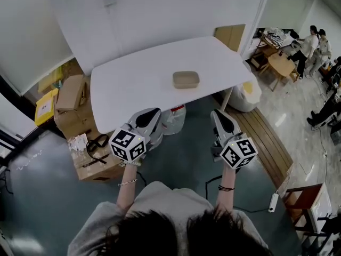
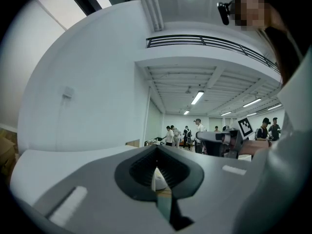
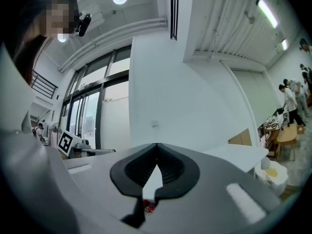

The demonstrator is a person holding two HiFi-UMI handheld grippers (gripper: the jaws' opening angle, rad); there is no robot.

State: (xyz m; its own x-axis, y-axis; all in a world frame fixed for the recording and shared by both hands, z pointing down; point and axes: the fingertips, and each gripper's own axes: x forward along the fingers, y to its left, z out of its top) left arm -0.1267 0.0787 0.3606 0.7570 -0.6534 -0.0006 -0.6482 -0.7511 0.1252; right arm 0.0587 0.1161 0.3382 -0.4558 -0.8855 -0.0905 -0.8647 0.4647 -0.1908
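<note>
I take the counter (image 1: 133, 84) as my mark. A small container (image 1: 186, 79) lies on it, right of its middle and nearer its front edge than its back. My left gripper (image 1: 152, 112) hangs over the counter's front edge near the middle. My right gripper (image 1: 218, 113) is off the front edge by the right corner, and both are short of the container. Under the front edge, between the two grippers, a jug (image 1: 174, 119) stands on the floor. Cardboard boxes (image 1: 72, 97) are stacked on the floor left of the counter. A bag (image 1: 247, 96) sits against its right end. A wall (image 1: 160, 15) stands behind the counter. Well beyond its right far corner is a small table (image 1: 281, 64) with people (image 1: 311, 44) behind it.
</note>
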